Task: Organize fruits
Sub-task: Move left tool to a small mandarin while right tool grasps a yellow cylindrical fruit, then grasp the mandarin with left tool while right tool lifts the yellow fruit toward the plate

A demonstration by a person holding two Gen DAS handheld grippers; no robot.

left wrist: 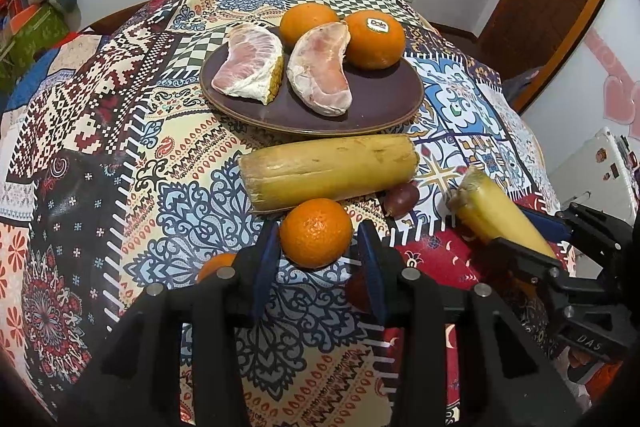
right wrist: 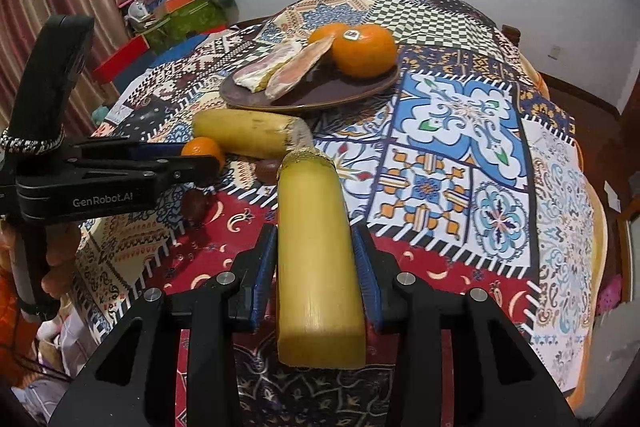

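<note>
Where a bright patchwork cloth [left wrist: 100, 131] covers the counter, a dark brown plate [left wrist: 380, 107] sits toward the far side. On the plate lie two peeled pomelo wedges [left wrist: 248, 67], and behind them stand two oranges, one with a sticker [left wrist: 374, 39] and one without [left wrist: 306, 23].

Just in front of the plate, a peeled sugarcane piece [left wrist: 328, 173] lies flat on the cloth, its long axis running left to right in the left wrist view.

A second sugarcane piece [right wrist: 316, 259] is clamped in the right tongs [right wrist: 316, 267], both blue pads pressing its sides. Its long axis runs along the fingers, the ragged end pointing away toward the plate and tilted upward, the cut end nearest the camera.

The left tongs [left wrist: 316, 251] stand partly apart around a small orange [left wrist: 316, 233] that rests on the cloth, touching the flat cane piece. Whether the pads touch this fruit cannot be told; the left pad shows a slight gap.

Another orange [left wrist: 218, 265] is mostly hidden behind the left finger. Two small dark reddish fruits, one beside the cane's right end [left wrist: 402, 199] and one behind the right finger [left wrist: 358, 291], are too shadowed to identify.
</note>
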